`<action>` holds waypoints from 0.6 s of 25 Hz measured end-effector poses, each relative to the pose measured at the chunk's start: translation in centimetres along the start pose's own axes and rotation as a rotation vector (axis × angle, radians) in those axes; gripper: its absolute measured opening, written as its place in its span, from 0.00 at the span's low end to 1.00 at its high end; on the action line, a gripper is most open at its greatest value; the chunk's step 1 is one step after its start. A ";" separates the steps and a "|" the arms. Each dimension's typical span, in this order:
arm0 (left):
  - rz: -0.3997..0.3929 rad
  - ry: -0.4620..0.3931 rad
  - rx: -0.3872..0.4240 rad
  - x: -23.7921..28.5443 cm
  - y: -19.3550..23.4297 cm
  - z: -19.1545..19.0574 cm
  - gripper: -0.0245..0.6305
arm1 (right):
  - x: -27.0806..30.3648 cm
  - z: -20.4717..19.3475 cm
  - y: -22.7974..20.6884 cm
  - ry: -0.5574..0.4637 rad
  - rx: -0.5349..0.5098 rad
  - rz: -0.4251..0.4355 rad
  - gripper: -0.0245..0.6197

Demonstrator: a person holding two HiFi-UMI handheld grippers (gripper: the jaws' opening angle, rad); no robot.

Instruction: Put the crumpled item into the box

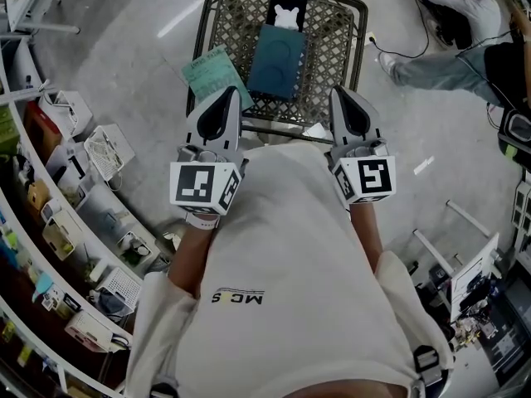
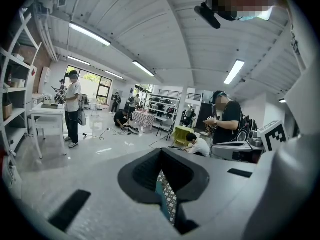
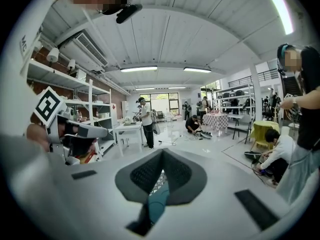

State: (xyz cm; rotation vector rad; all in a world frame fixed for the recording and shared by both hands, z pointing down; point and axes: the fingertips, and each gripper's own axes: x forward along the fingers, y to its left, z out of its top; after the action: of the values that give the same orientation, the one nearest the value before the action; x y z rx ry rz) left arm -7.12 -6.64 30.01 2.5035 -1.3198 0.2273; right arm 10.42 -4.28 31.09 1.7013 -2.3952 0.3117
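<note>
A wire-mesh cart [image 1: 332, 73] stands straight ahead of me on the floor. In it lie a teal box [image 1: 276, 60] and a black pack with a white bear [image 1: 287, 11]. A pale green printed sheet [image 1: 214, 71] rests on the cart's left rim. A small white scrap [image 1: 318, 129] sits at the near rim. My left gripper [image 1: 222, 99] [image 2: 162, 176] and right gripper [image 1: 347, 99] [image 3: 160, 179] hover side by side over the near rim. Both are shut, with nothing seen between the jaws. Only a slit of mesh and teal shows through each.
Shelves [image 1: 50, 222] crowded with boxes and devices curve along the left. A person [image 1: 452, 60] sits on the floor at the upper right, with cables nearby. Racks and equipment [image 1: 485, 297] stand at the right. Several people stand further off in the room.
</note>
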 end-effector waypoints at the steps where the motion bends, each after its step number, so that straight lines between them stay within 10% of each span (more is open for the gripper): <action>1: -0.001 0.001 0.000 0.1 0.0 -0.1 0.07 | 0.0 0.0 0.0 0.001 0.001 -0.002 0.06; 15: 0.010 -0.004 -0.007 0.2 0.6 0.0 0.07 | 1.0 -0.2 0.2 0.021 -0.012 -0.001 0.06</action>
State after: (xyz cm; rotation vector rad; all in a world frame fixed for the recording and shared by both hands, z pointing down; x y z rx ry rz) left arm -7.49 -7.12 30.15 2.4938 -1.3322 0.2203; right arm 9.96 -5.02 31.56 1.6855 -2.3767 0.3133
